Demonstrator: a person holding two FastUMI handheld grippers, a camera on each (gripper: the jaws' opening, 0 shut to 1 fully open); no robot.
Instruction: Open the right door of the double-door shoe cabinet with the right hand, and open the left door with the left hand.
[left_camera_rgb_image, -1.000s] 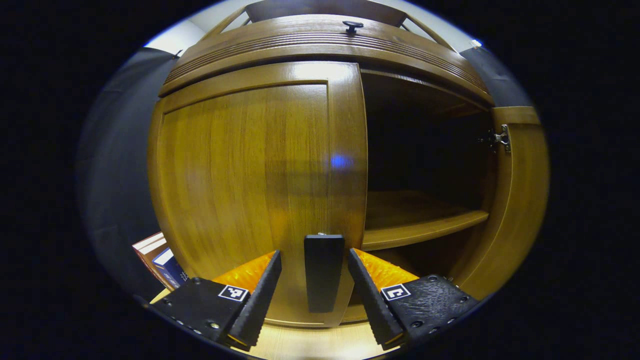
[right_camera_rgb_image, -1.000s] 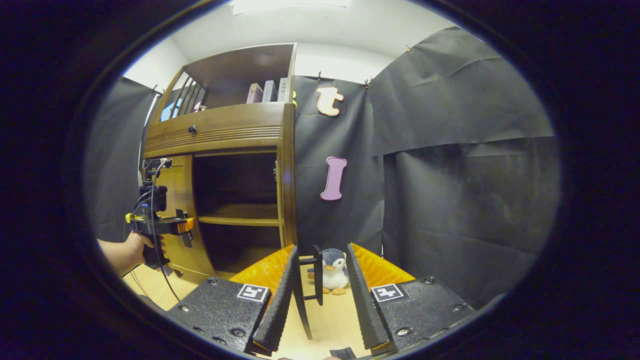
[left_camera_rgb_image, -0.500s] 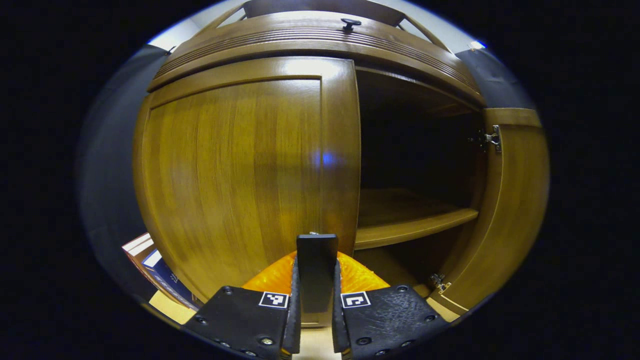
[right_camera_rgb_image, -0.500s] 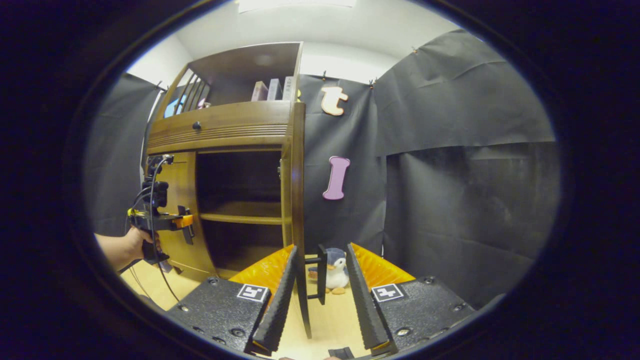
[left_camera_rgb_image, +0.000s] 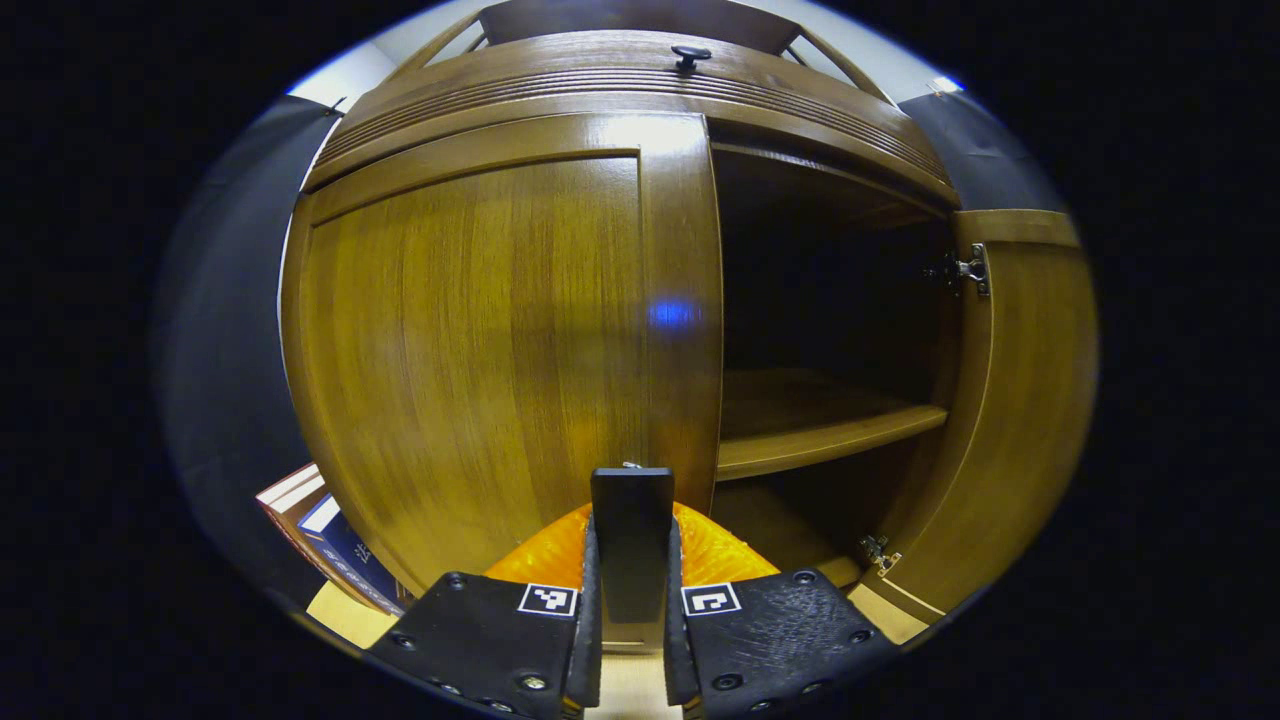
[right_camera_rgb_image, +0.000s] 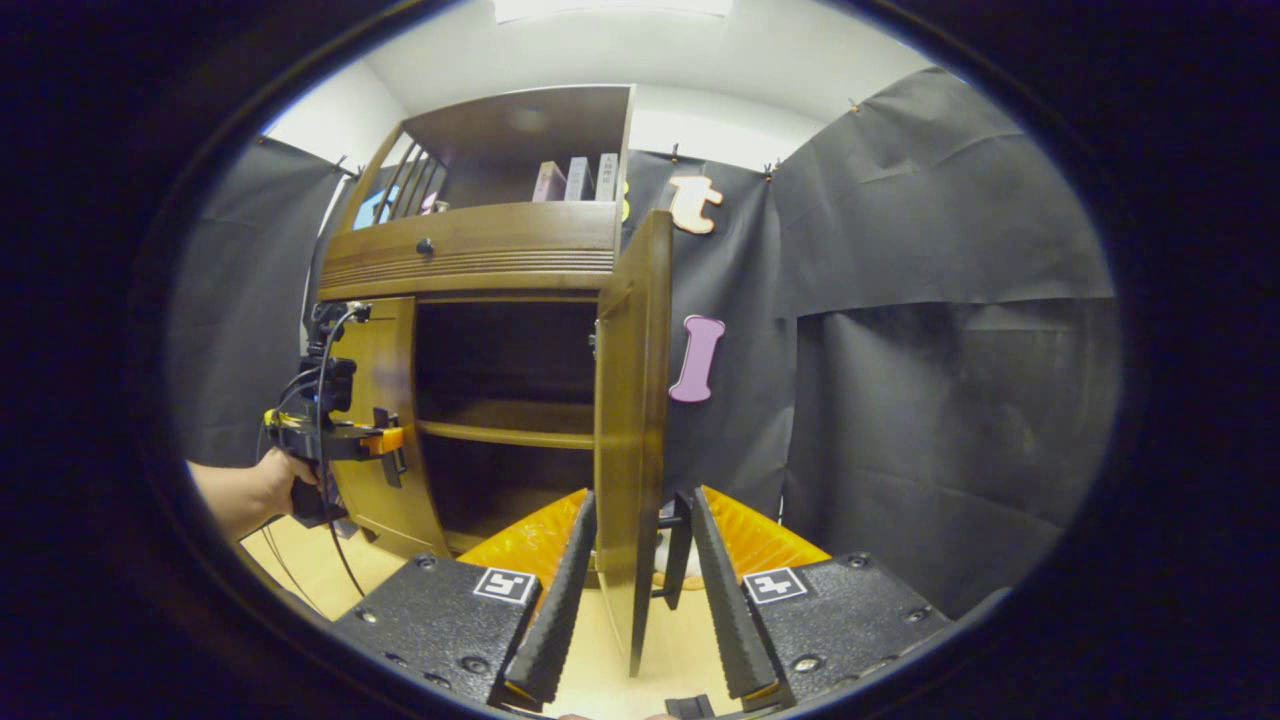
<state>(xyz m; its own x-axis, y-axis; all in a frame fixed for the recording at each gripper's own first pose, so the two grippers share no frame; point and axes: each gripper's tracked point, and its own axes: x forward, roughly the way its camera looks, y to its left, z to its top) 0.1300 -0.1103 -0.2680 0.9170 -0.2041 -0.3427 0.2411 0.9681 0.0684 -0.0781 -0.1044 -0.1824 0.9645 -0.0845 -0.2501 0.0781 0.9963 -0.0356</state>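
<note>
In the left gripper view the left door (left_camera_rgb_image: 480, 340) of the wooden shoe cabinet stands closed or nearly so. My left gripper (left_camera_rgb_image: 632, 525) is shut on its dark upright handle (left_camera_rgb_image: 632, 495). The right door (left_camera_rgb_image: 1020, 400) hangs open at the right, baring a dark inside with a shelf (left_camera_rgb_image: 830, 435). In the right gripper view that right door (right_camera_rgb_image: 630, 420) is almost edge-on. Its lower edge and dark handle (right_camera_rgb_image: 680, 545) sit between the spread fingers of my open right gripper (right_camera_rgb_image: 642, 495). Farther left a hand (right_camera_rgb_image: 250, 490) holds the left gripper (right_camera_rgb_image: 335, 440) at the left door (right_camera_rgb_image: 375, 420).
A drawer with a round knob (left_camera_rgb_image: 688, 52) runs above the doors, and books (right_camera_rgb_image: 580, 178) stand on the cabinet's top shelf. More books (left_camera_rgb_image: 330, 535) lean by the cabinet's lower left. Black cloth walls (right_camera_rgb_image: 950, 400) close the right side. The floor (right_camera_rgb_image: 300, 570) is light wood.
The left gripper went from open around the left door's handle to shut on it and has held there. The right door now shows more of its face, hiding a penguin toy behind it.
</note>
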